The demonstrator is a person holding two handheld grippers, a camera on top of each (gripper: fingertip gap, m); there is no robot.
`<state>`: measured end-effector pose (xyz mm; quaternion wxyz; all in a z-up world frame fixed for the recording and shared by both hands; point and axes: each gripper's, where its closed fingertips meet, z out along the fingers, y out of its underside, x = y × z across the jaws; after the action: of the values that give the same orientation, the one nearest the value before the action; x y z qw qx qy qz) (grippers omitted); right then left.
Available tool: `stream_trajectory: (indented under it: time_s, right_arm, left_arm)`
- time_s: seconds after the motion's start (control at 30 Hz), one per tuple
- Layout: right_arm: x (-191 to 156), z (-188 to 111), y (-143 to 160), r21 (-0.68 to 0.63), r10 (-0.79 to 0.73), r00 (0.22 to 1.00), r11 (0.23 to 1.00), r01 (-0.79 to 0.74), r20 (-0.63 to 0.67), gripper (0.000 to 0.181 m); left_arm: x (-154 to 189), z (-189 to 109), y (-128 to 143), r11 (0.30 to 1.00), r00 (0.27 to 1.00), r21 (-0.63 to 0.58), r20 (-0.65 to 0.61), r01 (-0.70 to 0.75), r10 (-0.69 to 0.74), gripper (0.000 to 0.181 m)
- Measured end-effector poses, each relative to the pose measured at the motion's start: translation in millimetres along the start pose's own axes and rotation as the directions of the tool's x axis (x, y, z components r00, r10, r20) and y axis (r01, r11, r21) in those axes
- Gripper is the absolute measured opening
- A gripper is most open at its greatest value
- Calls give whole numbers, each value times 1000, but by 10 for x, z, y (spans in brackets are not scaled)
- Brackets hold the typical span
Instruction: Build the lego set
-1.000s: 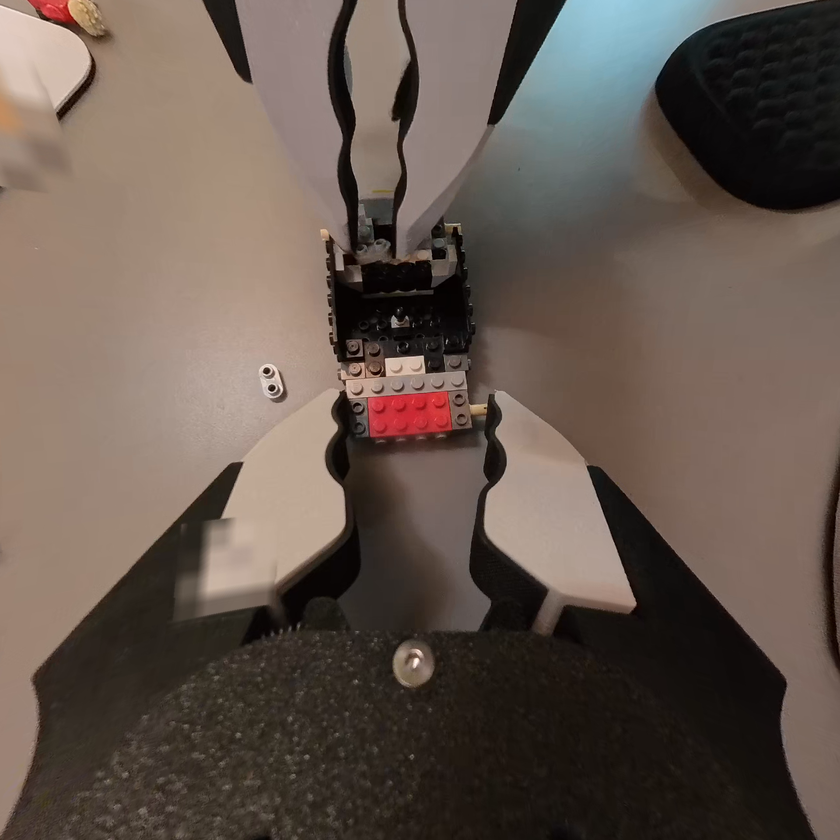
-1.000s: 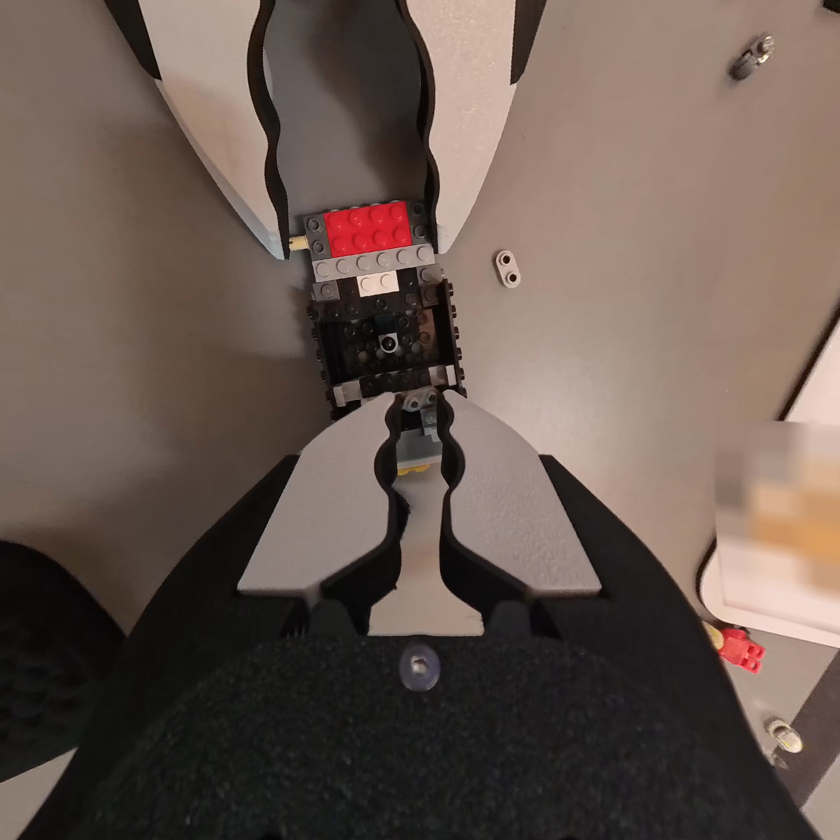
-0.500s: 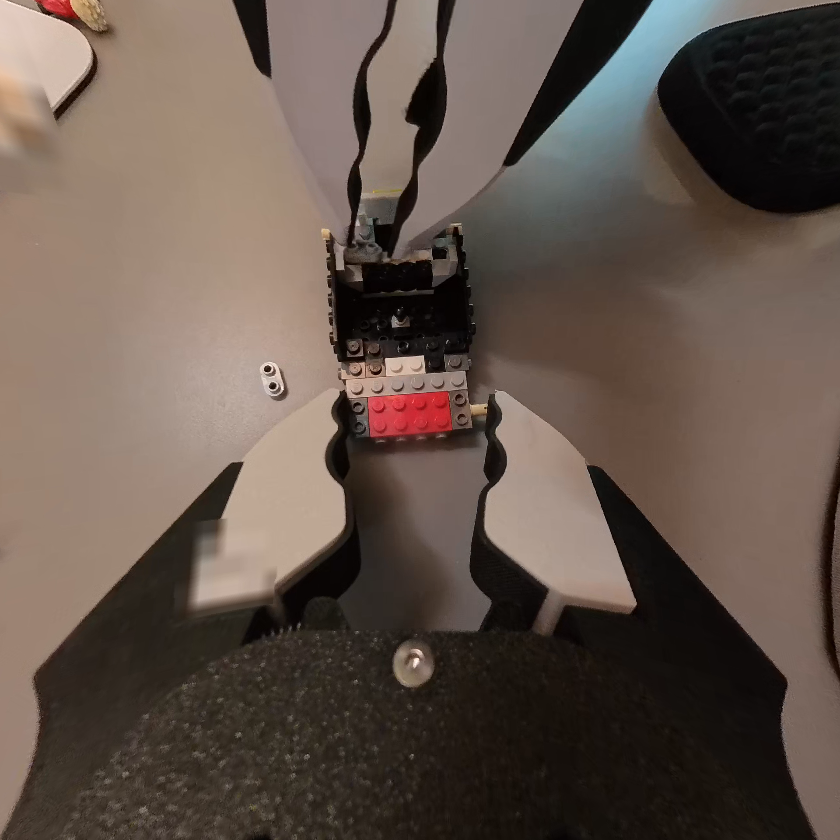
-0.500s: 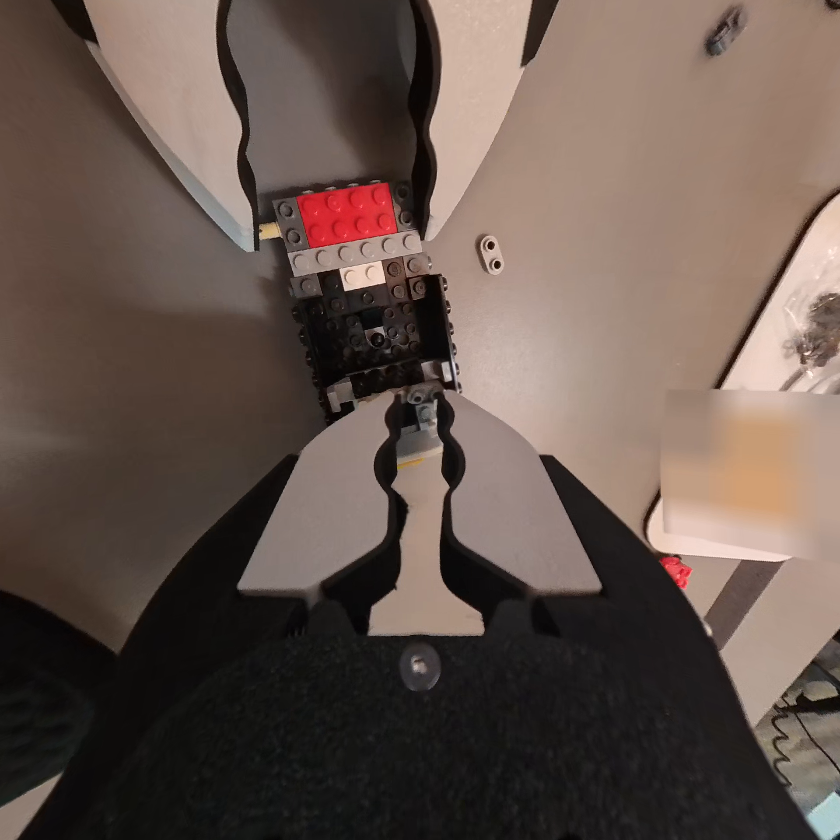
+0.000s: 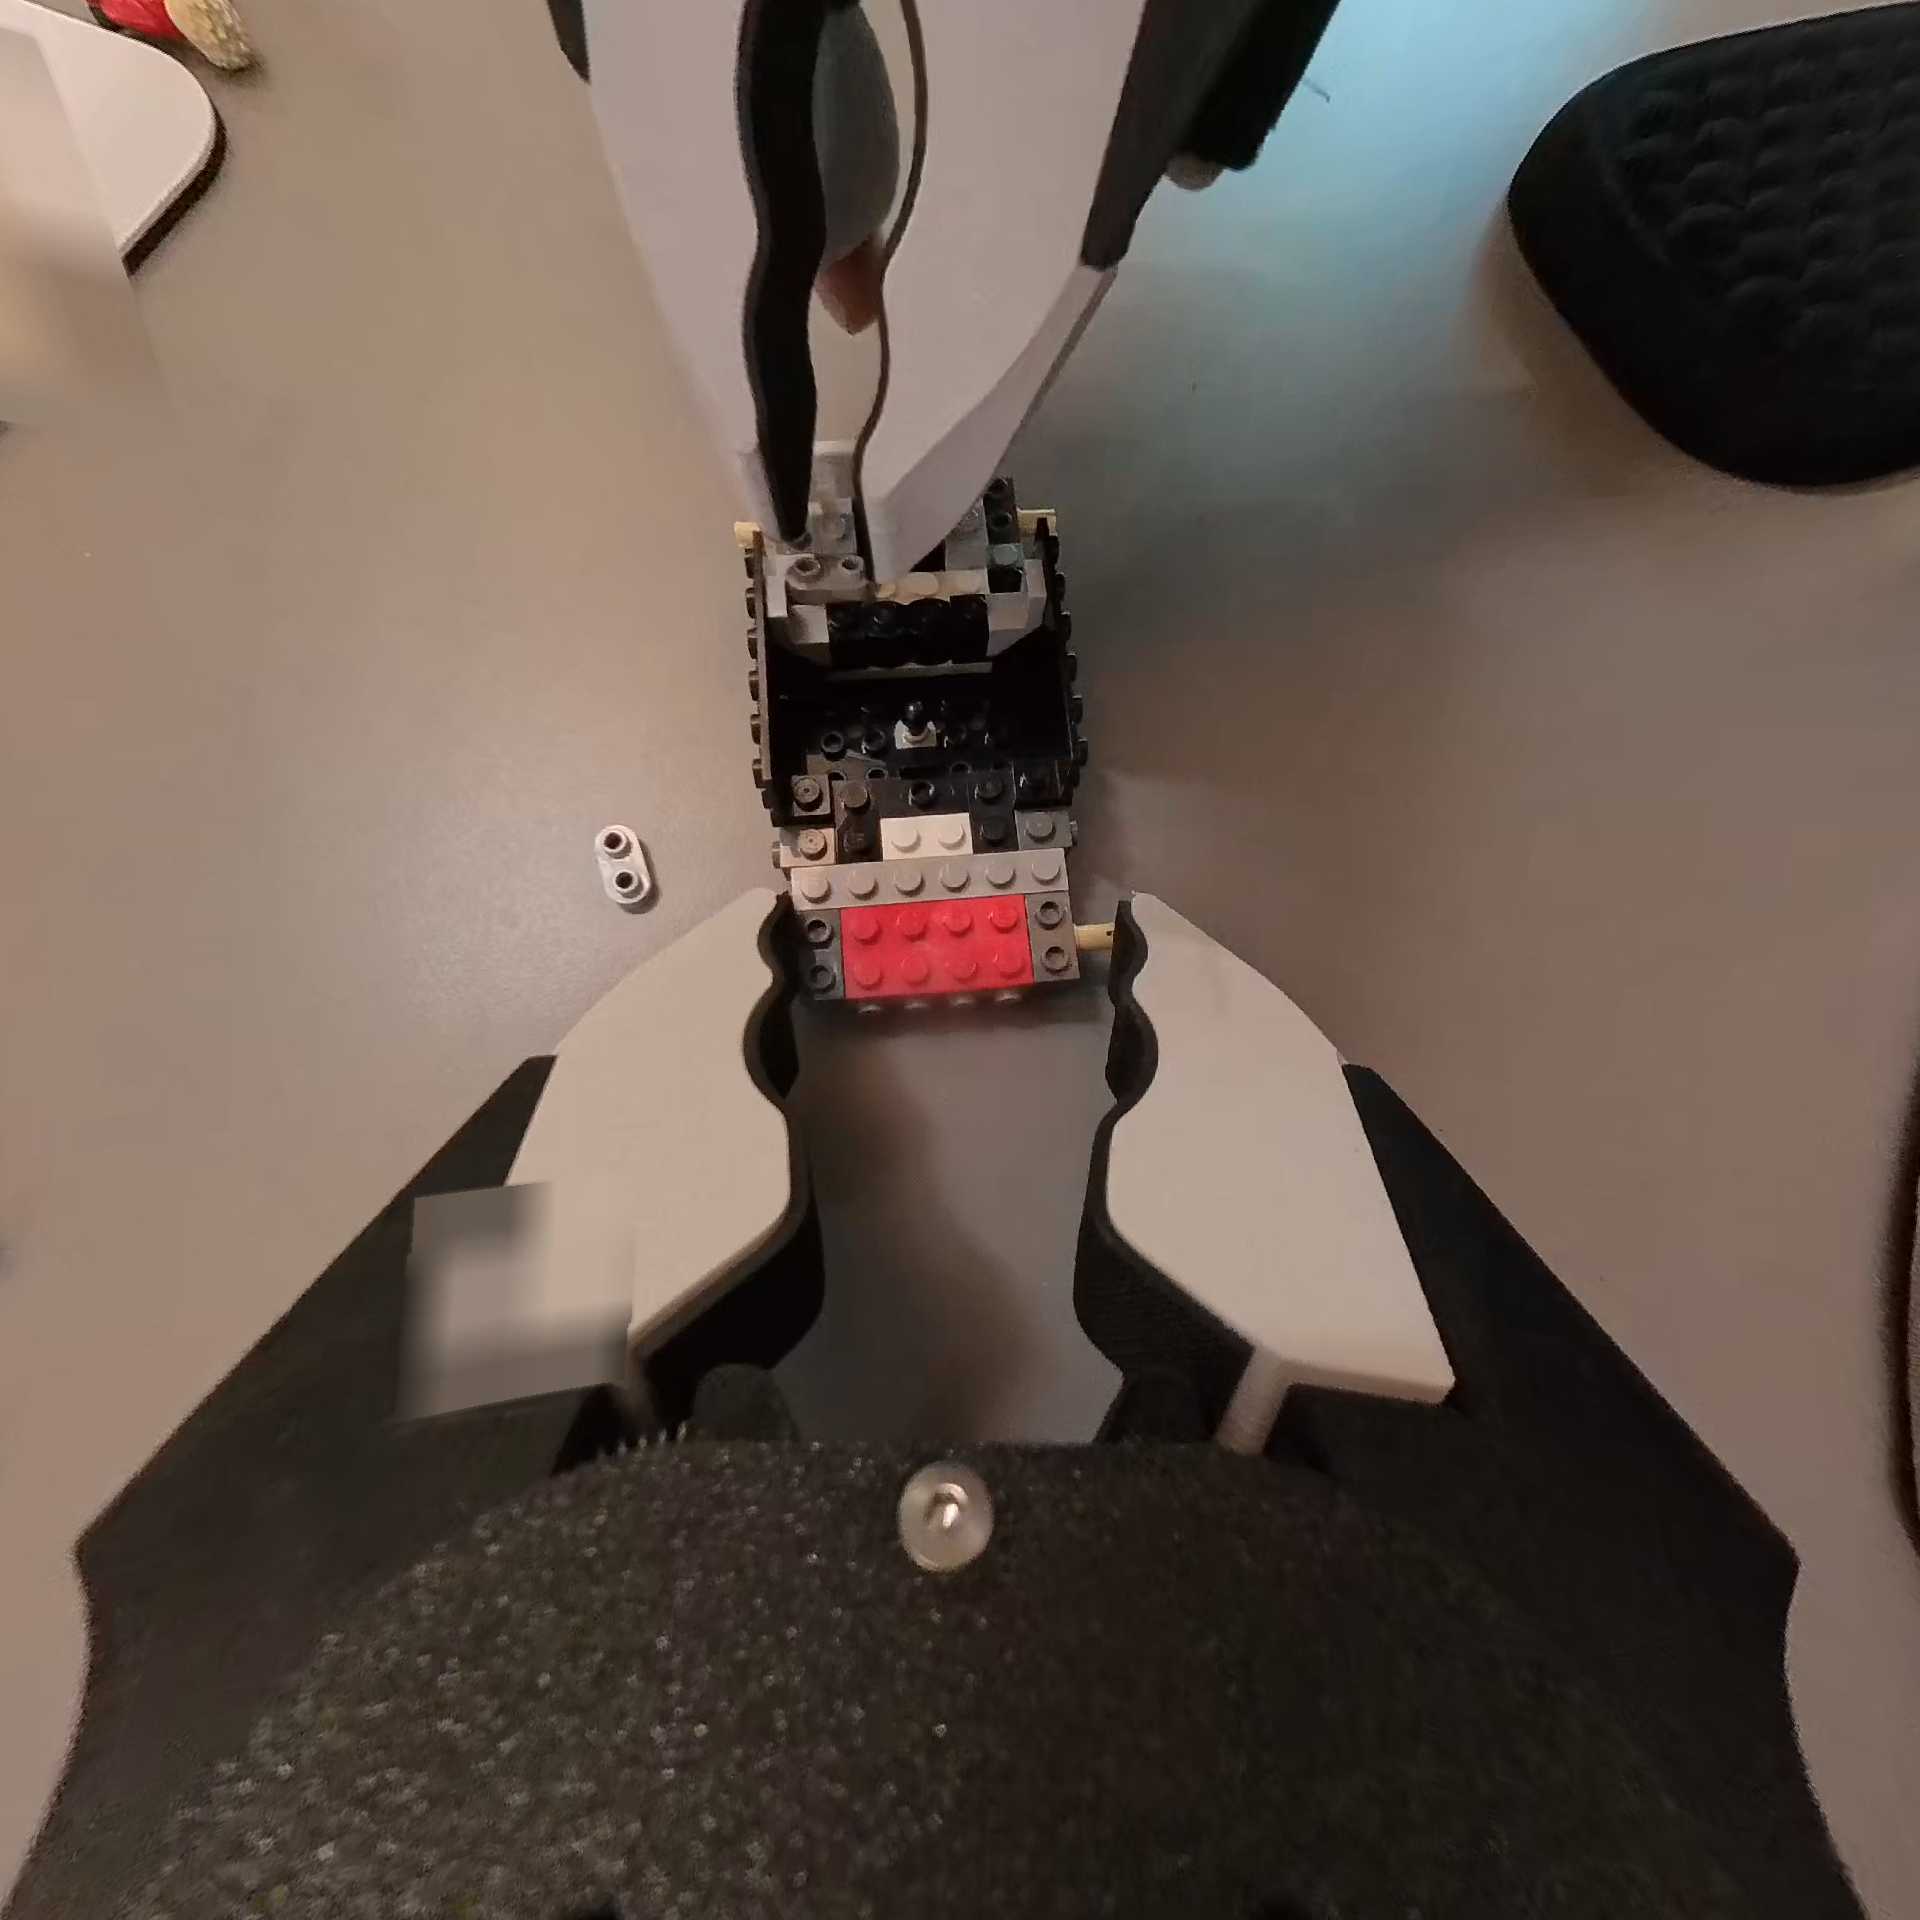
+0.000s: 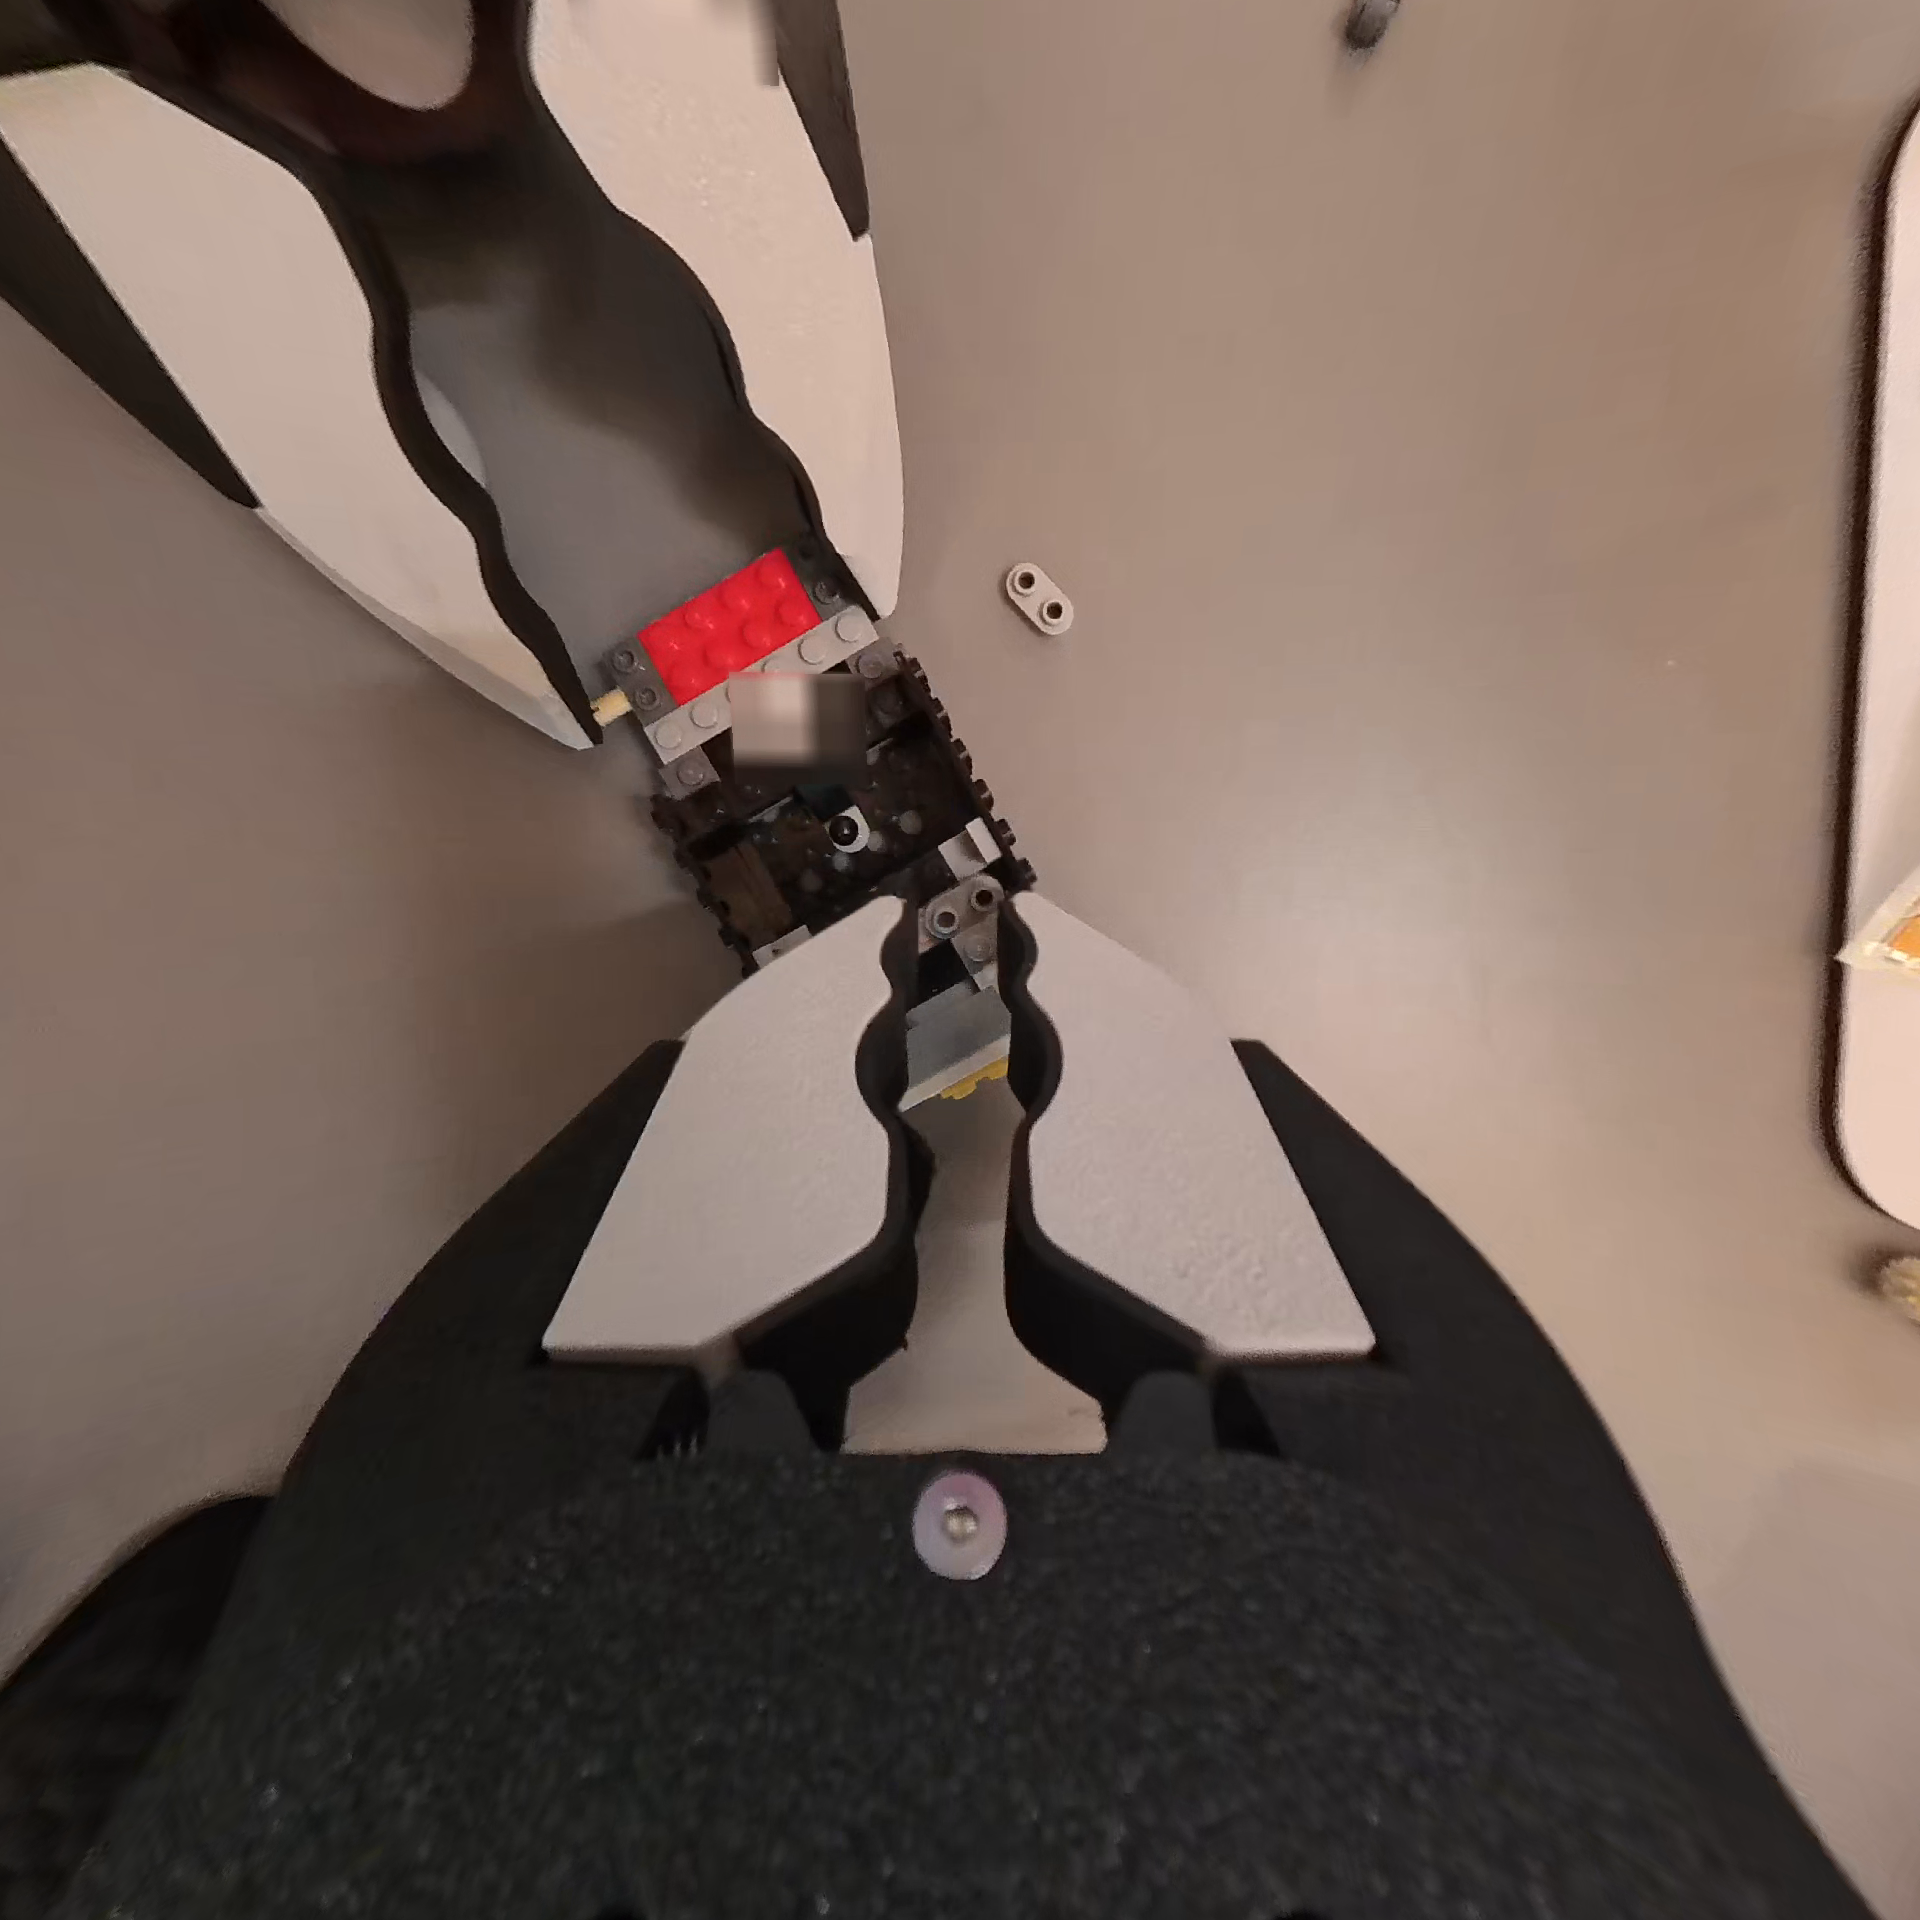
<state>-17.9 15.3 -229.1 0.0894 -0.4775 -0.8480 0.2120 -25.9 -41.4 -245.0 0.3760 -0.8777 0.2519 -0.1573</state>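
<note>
Lego model is gripped at its red-brick end by the half-open left tool; the right tool is closed on its far grey piece. A loose grey plate lies near on the desk.

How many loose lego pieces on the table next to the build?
1 certain: a small grey two-hole plate on the grey table, apart from the lego build. Blurred bits at the frame edges may be more.
</note>
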Motion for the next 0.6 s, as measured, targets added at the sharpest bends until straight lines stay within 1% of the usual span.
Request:
stream_trajectory:
  time_s: [0.17,0.37,0.47,0.6]
  right_arm:
    - [9,43,17,-17,26,999,1000,-26,-43,11]
    - [17,35,20,-69,29,990,997,-39,-139,12]
    - [28,32,26,-78,88,987,992,-99,-137,13]
    - [46,11,15,-54,148,981,986,-156,-123,13]
  left_arm:
    - [0,1,2,1000,1000,-2,2,-4,4,57]
    - [1,1,3,1000,1000,-2,4,-4,4,57]
    - [1,1,3,1000,1000,-2,3,-2,2,57]
    - [1,0,3,1000,1000,-3,4,-1,1,57]
